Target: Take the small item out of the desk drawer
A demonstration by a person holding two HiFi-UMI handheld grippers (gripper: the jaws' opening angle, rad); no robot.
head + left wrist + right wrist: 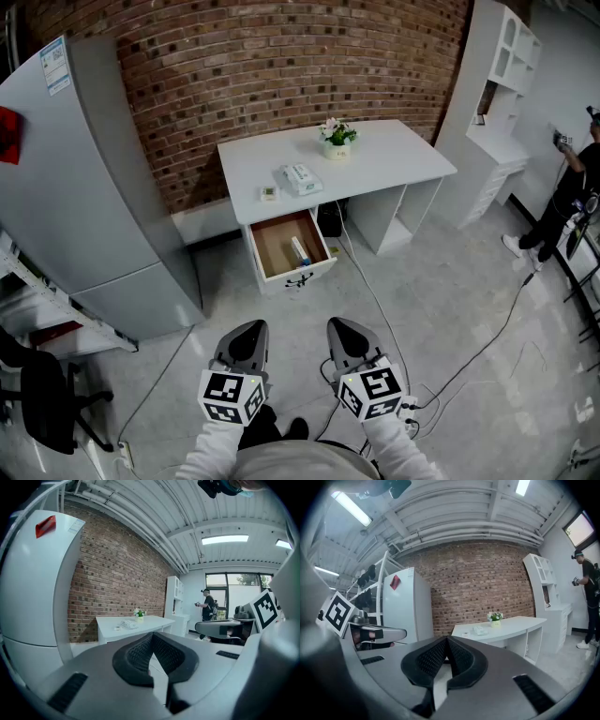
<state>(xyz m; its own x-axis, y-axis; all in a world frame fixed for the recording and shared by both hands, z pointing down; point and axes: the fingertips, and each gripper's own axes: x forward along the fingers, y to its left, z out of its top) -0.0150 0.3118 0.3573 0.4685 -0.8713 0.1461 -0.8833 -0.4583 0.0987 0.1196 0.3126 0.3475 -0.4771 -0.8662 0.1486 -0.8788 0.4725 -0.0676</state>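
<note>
Left claw (247, 328) and right claw (343, 324) sit lowest and closest in the head view, side by side above the grey floor (441, 291), marker cubes toward the person. Both are well apart from the bench (394, 161).

- Left claw: its own view shows the ribbed pads (138, 652) pressed together at the tip, nothing between them.
- Right claw: pads (429, 658) likewise pressed together, nothing pinched.

White bench stands against the brick wall (281, 66). Its drawer (275, 246) is pulled out on the left side. Small item (300, 250), a pale slim object with a blue part, lies inside the drawer toward its right side. No claw is near it.

On the benchtop:
- potted flowers (337, 137) near the back edge
- white packet (300, 178) toward the front left
- small square thing (269, 193) just beside the packet; too small to identify

Grey refrigerator (84, 187) stands left of the bench. Cables (487, 347) trail across the floor. A person (570, 192) stands at far right.
</note>
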